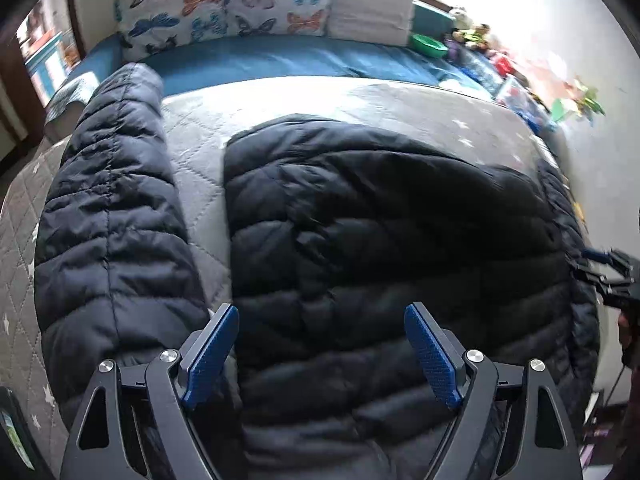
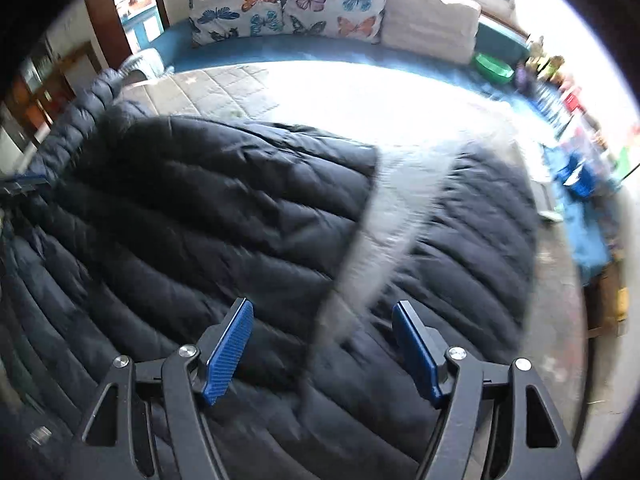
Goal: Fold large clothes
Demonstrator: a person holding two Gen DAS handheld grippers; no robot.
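A large black quilted puffer jacket [image 1: 380,240] lies spread on a grey quilted bed cover [image 1: 200,168]. Its left sleeve [image 1: 112,220] lies stretched out, apart from the body. My left gripper [image 1: 322,320] is open and empty, just above the jacket's near edge by the gap between sleeve and body. In the right wrist view the jacket [image 2: 200,220] fills the frame, with a strip of grey fur trim [image 2: 372,232] across it. My right gripper [image 2: 322,312] is open and empty above the fur strip. It also shows in the left wrist view [image 1: 608,272] at the right edge.
Butterfly-print pillows [image 1: 224,8] and a folded white blanket [image 1: 372,8] stand at the back on a blue sheet [image 1: 280,60]. A green bowl [image 1: 430,44] and toys [image 1: 480,40] line the right side. A doorway [image 2: 136,4] is at the far left.
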